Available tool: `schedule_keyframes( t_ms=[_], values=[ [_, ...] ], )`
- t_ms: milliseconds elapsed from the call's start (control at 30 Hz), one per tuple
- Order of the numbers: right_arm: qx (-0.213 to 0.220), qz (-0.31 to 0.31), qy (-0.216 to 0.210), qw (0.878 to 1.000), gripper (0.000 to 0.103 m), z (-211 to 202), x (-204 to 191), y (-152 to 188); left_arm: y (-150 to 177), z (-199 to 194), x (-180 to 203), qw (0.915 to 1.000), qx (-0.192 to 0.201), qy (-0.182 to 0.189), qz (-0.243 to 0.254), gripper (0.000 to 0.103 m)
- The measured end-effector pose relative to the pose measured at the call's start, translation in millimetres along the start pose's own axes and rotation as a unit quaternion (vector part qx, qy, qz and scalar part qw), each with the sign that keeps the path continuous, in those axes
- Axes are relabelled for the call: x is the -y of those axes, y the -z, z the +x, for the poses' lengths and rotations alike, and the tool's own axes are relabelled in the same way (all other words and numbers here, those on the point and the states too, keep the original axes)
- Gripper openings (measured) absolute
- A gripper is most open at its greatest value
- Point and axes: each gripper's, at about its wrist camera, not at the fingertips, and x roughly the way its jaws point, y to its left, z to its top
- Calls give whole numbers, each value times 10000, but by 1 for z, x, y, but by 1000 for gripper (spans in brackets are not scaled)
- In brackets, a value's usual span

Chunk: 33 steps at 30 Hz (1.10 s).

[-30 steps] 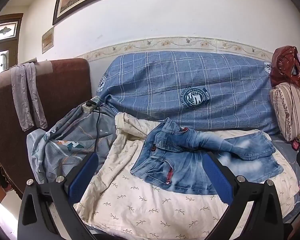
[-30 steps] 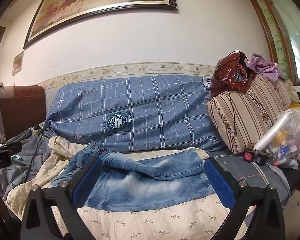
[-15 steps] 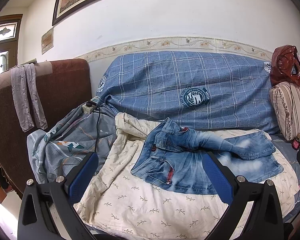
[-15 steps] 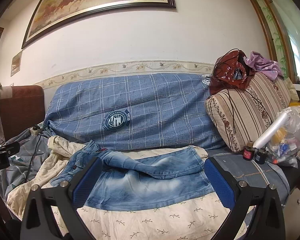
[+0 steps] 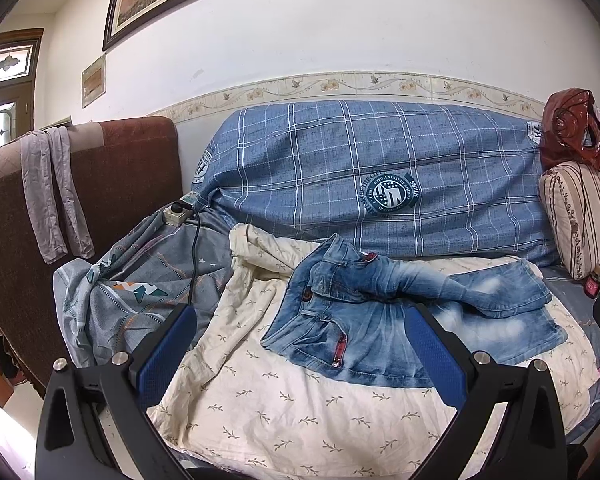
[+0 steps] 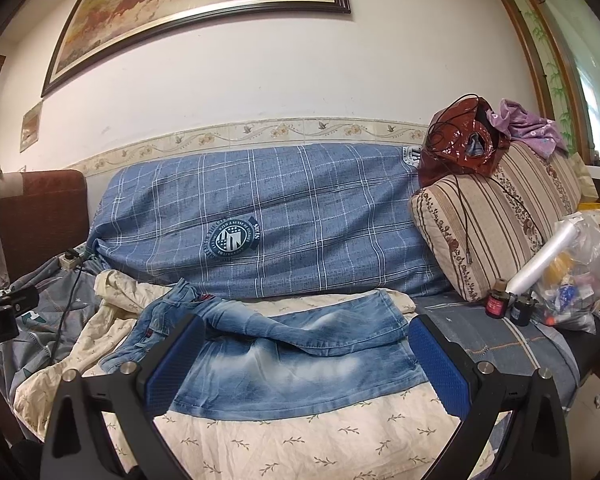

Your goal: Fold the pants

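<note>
The pants (image 5: 412, 320) are laid across a cream sheet (image 5: 284, 400) on the sofa, in front of the blue checked cushion (image 5: 360, 172), with the waistband toward the left and the hems toward the right. One leg is seen twisted and rolled over the other. The left gripper (image 5: 300, 356) is held wide apart and empty, well short of the waistband. The right gripper (image 6: 300, 364) is likewise released and empty, near the hem end. The denim is judged to be soft but rather thick and somewhat heavy, so it should drape and not slip easily. A hold at the waistband corner and at a hem edge seems best. How many layers lie under the twisted leg cannot be told clearly.
</note>
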Motion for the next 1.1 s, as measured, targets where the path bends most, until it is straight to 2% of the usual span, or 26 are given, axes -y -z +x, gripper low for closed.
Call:
schedule_keyframes(
  t_ms=[1100],
  values=[
    [-82, 22, 18, 10000, 103, 4, -1, 5, 7, 10, 3, 9998, -152, 57, 69, 103]
  ],
)
